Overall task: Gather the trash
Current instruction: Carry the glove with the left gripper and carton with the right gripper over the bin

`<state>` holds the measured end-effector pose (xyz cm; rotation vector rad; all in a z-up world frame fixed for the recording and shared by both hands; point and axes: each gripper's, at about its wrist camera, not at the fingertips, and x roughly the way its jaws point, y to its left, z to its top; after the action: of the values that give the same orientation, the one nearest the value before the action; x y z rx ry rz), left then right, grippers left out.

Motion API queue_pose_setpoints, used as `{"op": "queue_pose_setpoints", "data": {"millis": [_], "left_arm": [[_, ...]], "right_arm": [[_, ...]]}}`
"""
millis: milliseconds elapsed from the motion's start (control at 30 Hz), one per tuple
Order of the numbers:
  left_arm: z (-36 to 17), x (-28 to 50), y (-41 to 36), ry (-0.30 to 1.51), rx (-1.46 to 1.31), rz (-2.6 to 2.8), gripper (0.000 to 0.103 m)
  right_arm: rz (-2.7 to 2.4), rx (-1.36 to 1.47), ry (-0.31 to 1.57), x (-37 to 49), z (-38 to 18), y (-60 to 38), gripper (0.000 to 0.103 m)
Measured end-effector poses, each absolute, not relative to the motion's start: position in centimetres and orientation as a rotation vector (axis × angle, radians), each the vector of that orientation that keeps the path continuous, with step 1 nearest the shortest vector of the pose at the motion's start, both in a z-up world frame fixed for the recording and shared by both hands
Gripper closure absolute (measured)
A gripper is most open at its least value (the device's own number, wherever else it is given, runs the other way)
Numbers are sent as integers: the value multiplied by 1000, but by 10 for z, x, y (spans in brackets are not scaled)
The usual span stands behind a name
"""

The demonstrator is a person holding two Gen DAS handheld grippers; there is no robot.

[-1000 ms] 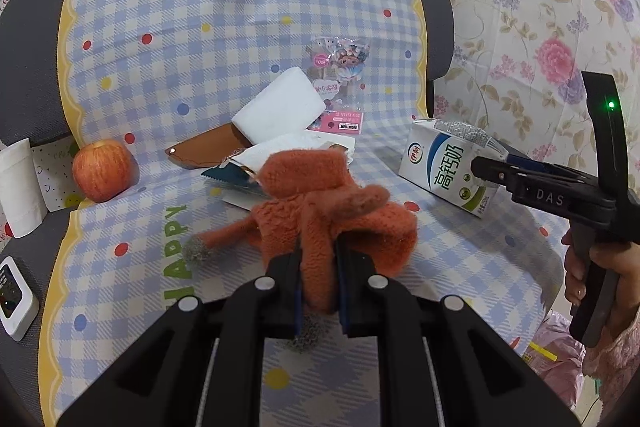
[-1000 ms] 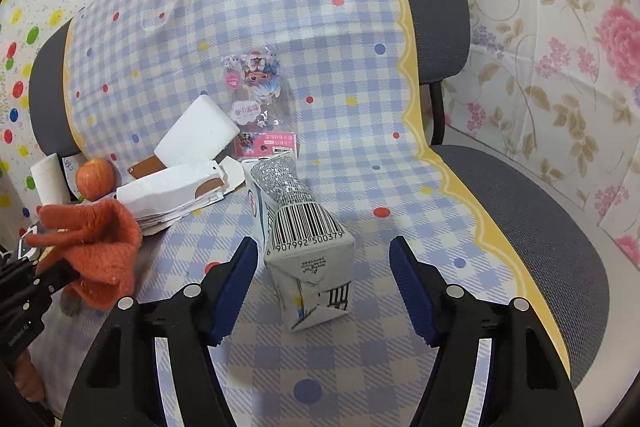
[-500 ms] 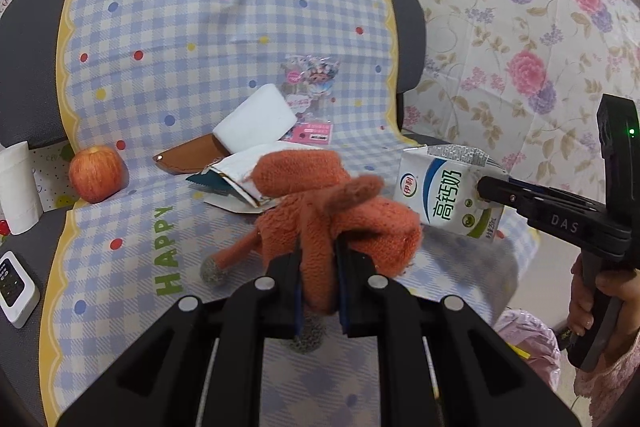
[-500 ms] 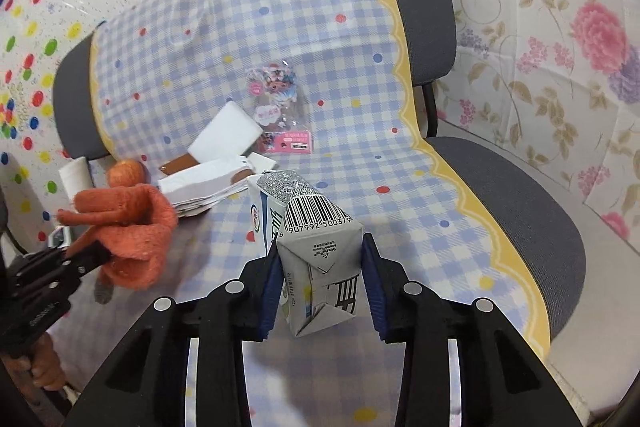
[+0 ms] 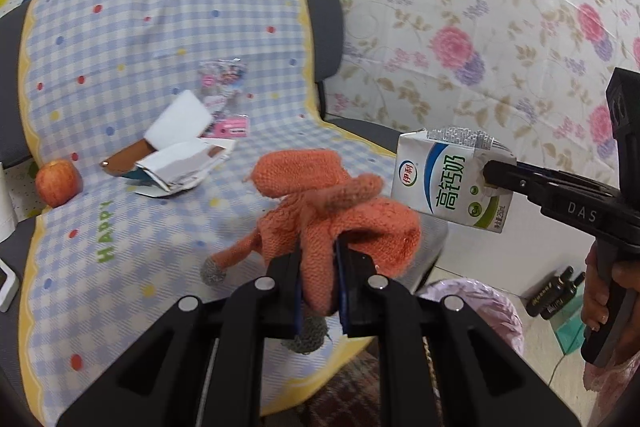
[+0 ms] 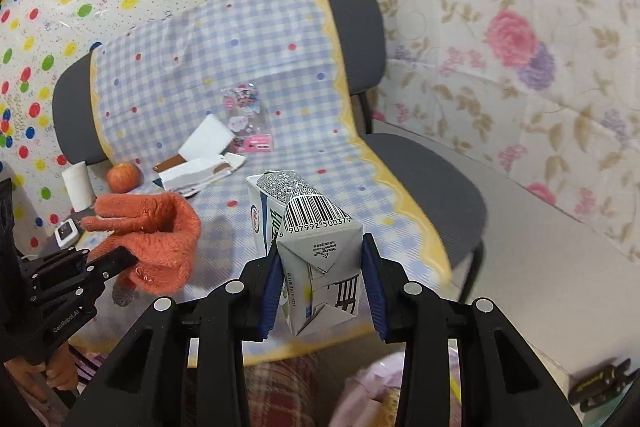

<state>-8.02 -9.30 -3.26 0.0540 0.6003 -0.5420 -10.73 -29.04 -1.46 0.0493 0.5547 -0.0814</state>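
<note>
Both tongs are loaded and held off the seat. Left gripper (image 5: 318, 279) has its jaws pressed onto the cuff of an orange knitted glove (image 5: 332, 211), whose grey-tipped fingers droop ahead of and under the jaws; the pinched part is hidden between the pads. Right gripper (image 6: 322, 287) clamps a milk carton (image 6: 316, 251) by its base, barcode side up; the carton's front print is mostly turned away in the right wrist view and reads only in the left one (image 5: 452, 179), where it hangs to the right of the glove.

Below both tongs sits a pink bag (image 5: 476, 303), partly covered by the gripper bodies, so its opening is hard to make out. Ahead of the tongs, a checked cloth (image 5: 132, 39) drapes the grey chair (image 6: 436, 179). On it, beyond the glove, lie a folded white paper packet (image 5: 180, 167), a white block (image 5: 178, 121) leaning over a brown case (image 5: 126, 157), and a clear toy packet (image 5: 224, 87) with blurred print. An apple (image 5: 56, 183) rests far left, beside a white roll (image 6: 78, 185) cut off in the left view.
</note>
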Motion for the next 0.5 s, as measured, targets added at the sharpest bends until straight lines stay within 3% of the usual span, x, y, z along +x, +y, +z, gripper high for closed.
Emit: {"op": "queue_pose_setpoints", "data": {"millis": [500], "left_arm": [[-35, -123, -195, 608, 181, -795, 92]], "right_arm": [[-370, 50, 569, -210, -22, -363, 65]]}}
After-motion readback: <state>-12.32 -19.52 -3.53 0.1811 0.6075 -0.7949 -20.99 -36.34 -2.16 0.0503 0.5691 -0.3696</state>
